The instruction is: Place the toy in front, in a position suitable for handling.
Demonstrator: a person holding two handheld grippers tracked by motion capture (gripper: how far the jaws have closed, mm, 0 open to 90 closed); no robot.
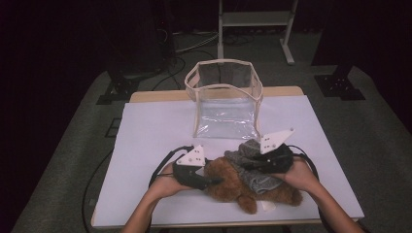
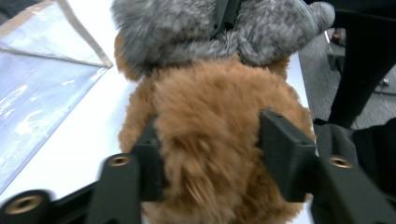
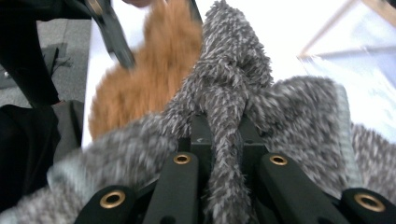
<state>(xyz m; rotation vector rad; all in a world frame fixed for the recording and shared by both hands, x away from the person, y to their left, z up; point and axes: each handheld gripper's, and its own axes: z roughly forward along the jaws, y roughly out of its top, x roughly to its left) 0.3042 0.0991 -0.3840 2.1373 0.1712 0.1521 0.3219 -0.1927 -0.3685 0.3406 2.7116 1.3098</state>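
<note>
- High view: my left claw bites the brown plush bear; my right claw pinches its grey knit garment, with the clear bag beyond both.
- Left gripper view: the bear's body sits clamped between my jaws.
- Right gripper view: a garment fold is squeezed tight between my jaws.

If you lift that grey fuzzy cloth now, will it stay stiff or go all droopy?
Probably droopy: the grey cloth bunches into a soft fold where the right gripper pinches it. It looks light and fuzzy, so it likely won't slip, and may drag across the brown teddy.
</note>
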